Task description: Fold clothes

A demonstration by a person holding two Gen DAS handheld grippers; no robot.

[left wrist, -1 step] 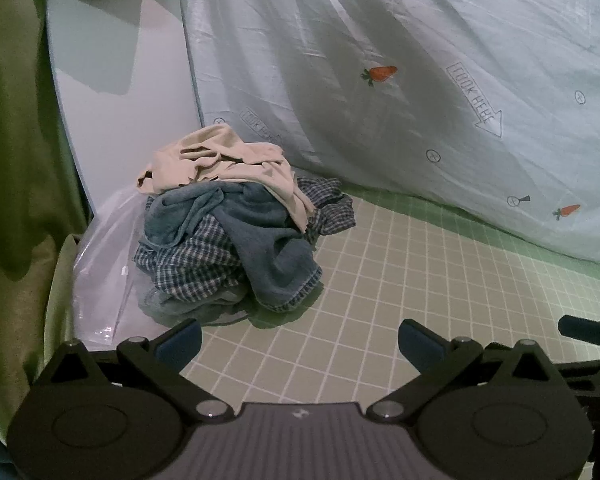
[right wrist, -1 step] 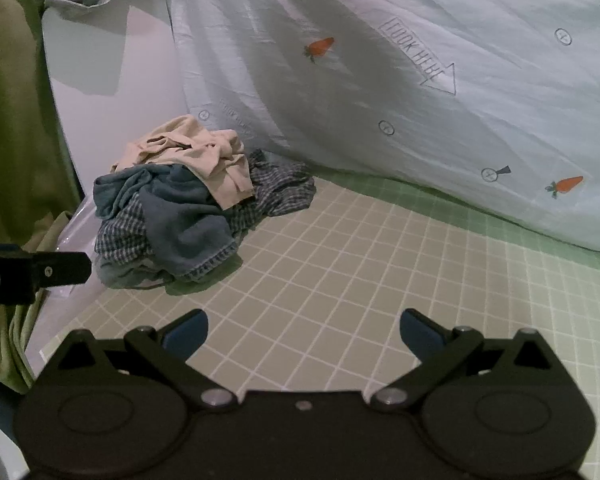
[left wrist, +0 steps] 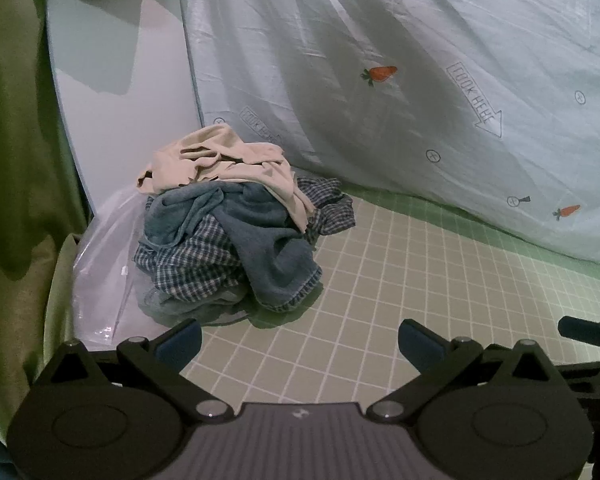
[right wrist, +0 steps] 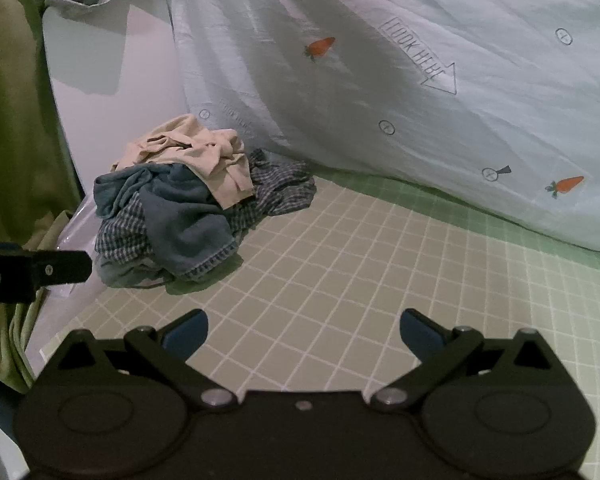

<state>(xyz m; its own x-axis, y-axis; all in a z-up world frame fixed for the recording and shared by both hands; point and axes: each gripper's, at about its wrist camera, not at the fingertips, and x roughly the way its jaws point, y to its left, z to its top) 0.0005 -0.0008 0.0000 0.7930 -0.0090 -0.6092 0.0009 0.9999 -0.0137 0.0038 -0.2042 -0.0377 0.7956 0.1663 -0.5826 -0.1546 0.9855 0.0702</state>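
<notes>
Left wrist view: a rumpled pile of clothes (left wrist: 236, 232) sits ahead and to the left of the left gripper (left wrist: 300, 342), whose jaws are spread wide and empty above the green grid mat (left wrist: 400, 300). A beige garment (left wrist: 220, 160) tops the heap, over a blue denim piece (left wrist: 268, 248) and a checked shirt (left wrist: 188, 264). The right gripper (right wrist: 304, 332) is likewise released, with the pile (right wrist: 188, 216) ahead to its left, resting on the mat.

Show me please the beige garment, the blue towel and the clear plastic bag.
beige garment (left wrist: 220, 158): left wrist view, crumpled top.
blue towel (left wrist: 276, 252): left wrist view, hanging front fold.
clear plastic bag (left wrist: 104, 264): left wrist view, flat side left of pile.
</notes>
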